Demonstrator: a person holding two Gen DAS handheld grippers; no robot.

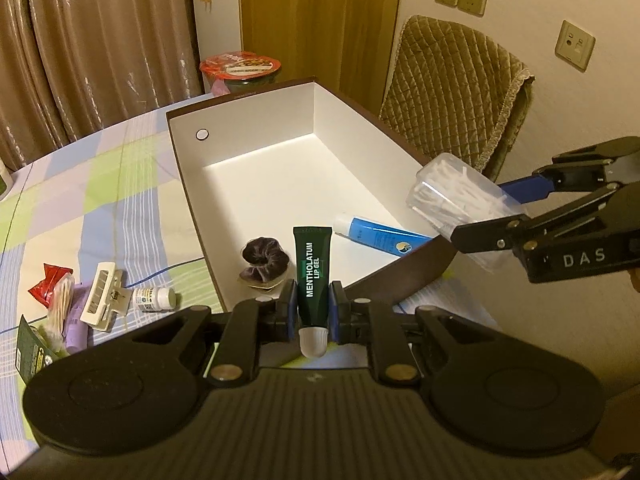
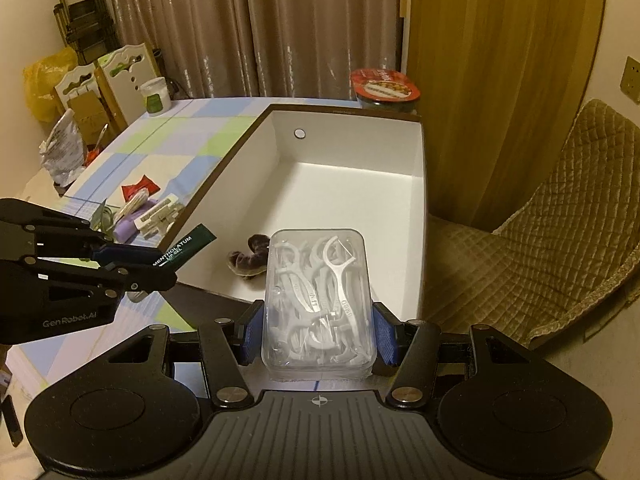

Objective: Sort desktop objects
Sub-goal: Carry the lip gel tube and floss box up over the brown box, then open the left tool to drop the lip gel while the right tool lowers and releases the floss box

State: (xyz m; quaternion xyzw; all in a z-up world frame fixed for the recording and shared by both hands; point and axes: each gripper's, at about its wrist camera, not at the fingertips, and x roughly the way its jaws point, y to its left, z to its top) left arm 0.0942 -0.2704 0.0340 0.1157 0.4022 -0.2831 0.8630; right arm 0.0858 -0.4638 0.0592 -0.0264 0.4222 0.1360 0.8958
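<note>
My left gripper is shut on a dark green Mentholatum lip gel tube, held cap toward the camera above the near wall of the white box. In the right wrist view that tube sticks out of the left gripper beside the box's left wall. My right gripper is shut on a clear case of floss picks, over the box's near end; the same case shows at the right. A dark purple scrunchie and a blue tube lie inside the box.
On the checked tablecloth left of the box lie a white hair clip, a small white bottle, a red packet, cotton swabs and a purple item. A red-lidded bowl stands behind the box. A quilted chair is at the right.
</note>
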